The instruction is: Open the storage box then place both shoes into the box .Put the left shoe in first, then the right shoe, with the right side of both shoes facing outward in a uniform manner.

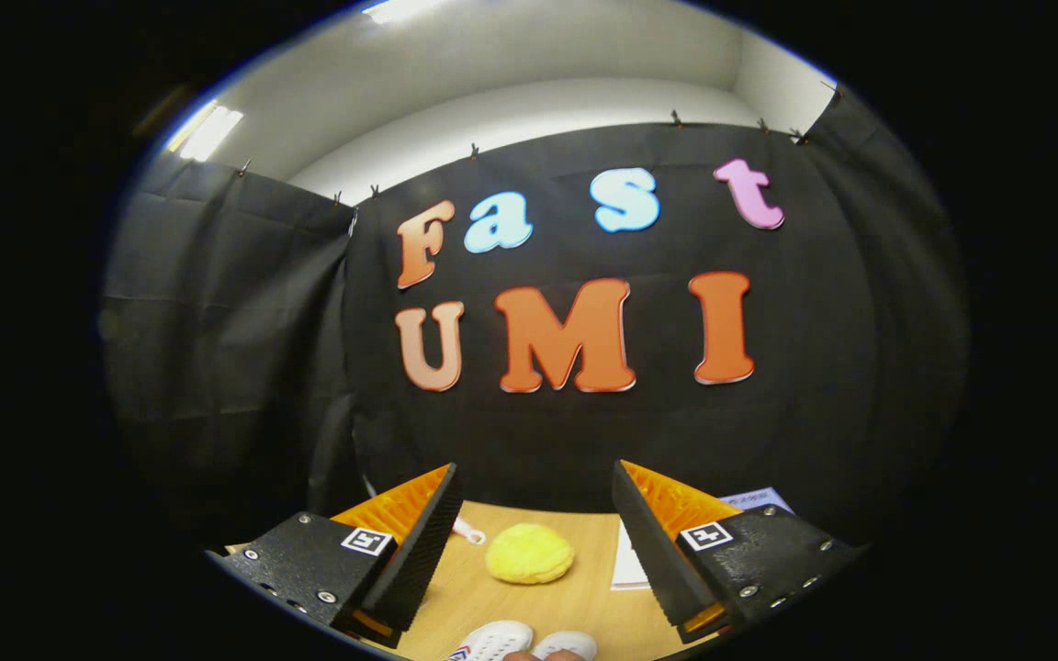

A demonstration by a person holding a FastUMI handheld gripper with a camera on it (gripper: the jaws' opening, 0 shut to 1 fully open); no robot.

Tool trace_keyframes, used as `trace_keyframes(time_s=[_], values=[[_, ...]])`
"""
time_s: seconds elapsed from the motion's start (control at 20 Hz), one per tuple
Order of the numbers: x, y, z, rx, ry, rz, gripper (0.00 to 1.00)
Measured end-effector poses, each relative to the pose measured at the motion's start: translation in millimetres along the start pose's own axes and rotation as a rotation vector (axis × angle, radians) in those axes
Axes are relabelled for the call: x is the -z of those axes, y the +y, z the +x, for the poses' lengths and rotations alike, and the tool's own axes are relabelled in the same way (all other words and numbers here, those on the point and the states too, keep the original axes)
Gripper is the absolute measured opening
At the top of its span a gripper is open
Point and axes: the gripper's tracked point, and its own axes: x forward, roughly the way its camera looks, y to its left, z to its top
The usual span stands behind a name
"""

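Note:
My gripper (534, 487) is open, held high above a wooden table (575, 606), with nothing between its fingers. Far below the gap between the fingers I see the white toes of two shoes, the left one (492, 640) with red and blue stripes and the right one (568, 644) beside it. A small part of a hand shows between them at the bottom. The rest of both shoes is hidden.
A yellow fluffy round thing (530, 554) lies on the table beyond the shoes. A white paper (628, 562) lies by the right finger and a small white object (469, 531) by the left finger. The black cloth wall stands close behind the table.

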Motion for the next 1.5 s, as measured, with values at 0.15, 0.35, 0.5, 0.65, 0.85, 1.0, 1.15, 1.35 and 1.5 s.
trace_keyframes(time_s=[0.15,0.35,0.5,0.65,0.85,1.0,1.15,1.35,1.5], values=[[58.6,35.5,8.3,-0.096,0.204,-0.002,0.98],[126.6,84.6,6.2,-0.222,0.466,0.161,0.99],[156.8,122.1,-6.6,-0.319,0.627,0.389,0.97],[174.7,143.0,-14.1,-0.364,0.717,0.482,0.97],[206.6,184.7,-16.9,-0.458,0.830,0.586,0.97],[224.7,202.1,-15.8,-0.483,0.895,0.703,0.97],[240.9,212.3,-7.8,-0.472,0.922,0.779,0.97],[257.2,219.2,1.3,-0.467,0.936,0.833,0.97],[270.9,224.6,5.8,-0.474,0.961,0.853,0.97]])
